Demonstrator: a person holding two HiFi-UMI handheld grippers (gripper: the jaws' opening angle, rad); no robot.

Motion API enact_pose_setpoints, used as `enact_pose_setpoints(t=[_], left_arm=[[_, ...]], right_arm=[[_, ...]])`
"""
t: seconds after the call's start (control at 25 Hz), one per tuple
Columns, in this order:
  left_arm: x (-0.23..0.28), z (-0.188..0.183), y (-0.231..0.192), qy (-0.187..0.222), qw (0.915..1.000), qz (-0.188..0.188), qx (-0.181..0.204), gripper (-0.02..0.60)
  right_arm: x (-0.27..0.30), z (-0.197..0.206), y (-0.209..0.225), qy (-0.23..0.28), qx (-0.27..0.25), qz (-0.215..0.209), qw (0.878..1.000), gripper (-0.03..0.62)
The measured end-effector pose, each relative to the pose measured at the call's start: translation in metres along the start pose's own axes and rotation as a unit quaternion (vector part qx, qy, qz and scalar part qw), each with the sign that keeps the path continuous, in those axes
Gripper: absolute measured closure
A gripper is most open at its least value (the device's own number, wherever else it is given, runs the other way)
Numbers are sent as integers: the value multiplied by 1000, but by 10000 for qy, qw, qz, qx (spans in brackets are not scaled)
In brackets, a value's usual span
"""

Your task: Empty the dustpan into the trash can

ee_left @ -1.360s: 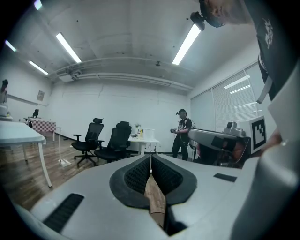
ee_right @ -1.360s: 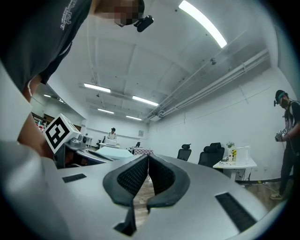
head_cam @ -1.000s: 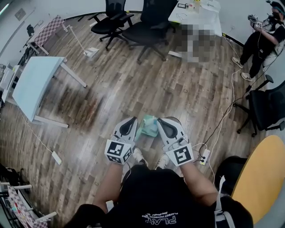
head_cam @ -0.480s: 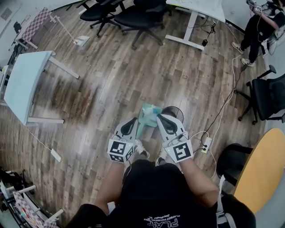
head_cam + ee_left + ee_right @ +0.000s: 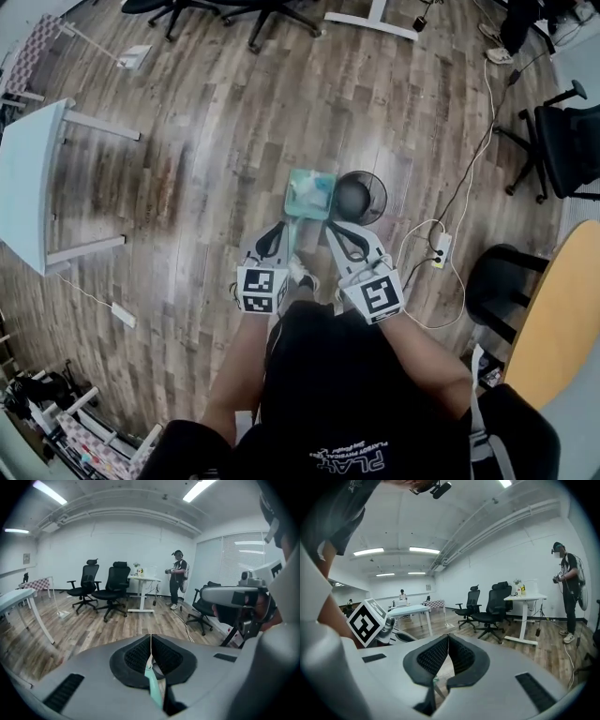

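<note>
Left hand-held gripper (image 5: 282, 232): clamped on dustpan (image 5: 309, 194) handle.
Right hand-held gripper (image 5: 335, 231): closed, nothing held.
Risk: contents may be spilled beside trash can (image 5: 380, 192), if tipped early.

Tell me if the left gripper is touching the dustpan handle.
Touching. In its own view, the left gripper has its jaws closed on the teal dustpan handle, which sticks out from between them.

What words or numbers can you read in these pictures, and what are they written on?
"PLAY": upside down on the person's black shirt; the smaller line beside it is too blurred to read.
The cubes on the left gripper and right gripper: only black-and-white square patterns, no letters.
The dustpan and trash can: no writing shows.
</note>
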State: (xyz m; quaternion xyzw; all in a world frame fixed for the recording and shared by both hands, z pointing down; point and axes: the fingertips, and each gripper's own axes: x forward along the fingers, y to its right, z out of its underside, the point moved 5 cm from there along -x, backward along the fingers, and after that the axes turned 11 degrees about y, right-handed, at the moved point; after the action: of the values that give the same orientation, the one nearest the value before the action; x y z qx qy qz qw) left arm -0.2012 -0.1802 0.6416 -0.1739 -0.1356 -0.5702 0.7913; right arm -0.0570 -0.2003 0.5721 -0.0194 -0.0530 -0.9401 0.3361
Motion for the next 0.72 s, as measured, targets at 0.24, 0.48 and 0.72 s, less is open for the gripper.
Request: enact_pose_setpoints(t=[0.24,0.48,0.72], left_arm=[[12,36,4,-661,9977,80,-118,554],[32,72,6,-1345,9906,68,-254,404],[51,107,3,-1852,9823,-74,-276,328]], right_arm=[[-1,13,2,-231,92,24,9997,569],[-1,22,-1,-313,144,-92,9994,569],[-7,37,4,-449,231,6,9987,569]])
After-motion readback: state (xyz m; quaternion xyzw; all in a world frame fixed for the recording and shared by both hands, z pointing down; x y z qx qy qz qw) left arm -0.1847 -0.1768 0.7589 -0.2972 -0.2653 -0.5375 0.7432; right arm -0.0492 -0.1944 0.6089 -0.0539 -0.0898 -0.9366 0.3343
